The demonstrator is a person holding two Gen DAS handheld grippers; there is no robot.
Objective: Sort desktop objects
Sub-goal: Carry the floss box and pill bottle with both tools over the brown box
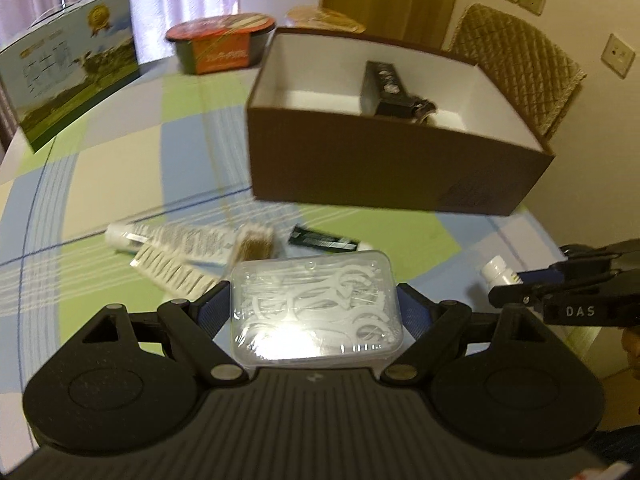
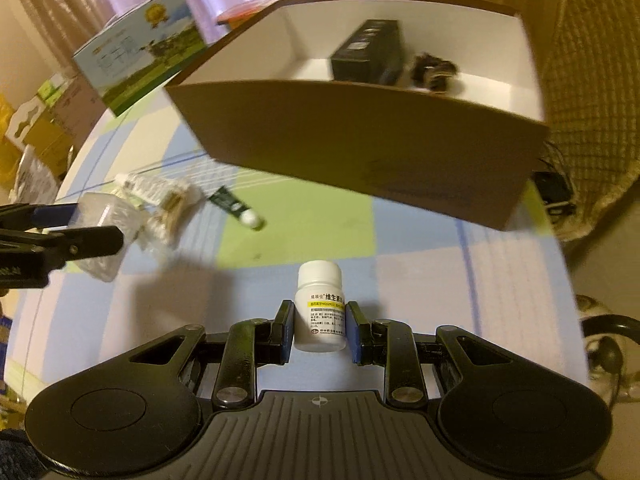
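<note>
My left gripper (image 1: 314,304) is shut on a clear plastic case of floss picks (image 1: 314,306), held above the checked tablecloth. A small white pill bottle (image 2: 320,306) with a yellow-striped label is clamped in my right gripper (image 2: 319,330). That bottle (image 1: 498,276) and the right gripper (image 1: 520,294) also show at the right edge of the left wrist view. Ahead stands an open brown cardboard box (image 1: 384,160) with white inside walls, holding a black carton (image 1: 386,88) and a dark small item (image 2: 434,70). The floss case (image 2: 102,236) appears at the left of the right wrist view.
On the cloth lie a white tube (image 1: 168,238), a white comb-like strip (image 1: 176,274), a brush (image 1: 252,244) and a dark green tube (image 1: 324,240). A printed carton (image 1: 76,72) and a red-lidded bowl (image 1: 224,46) stand behind. A quilted chair (image 1: 516,60) is beyond the box.
</note>
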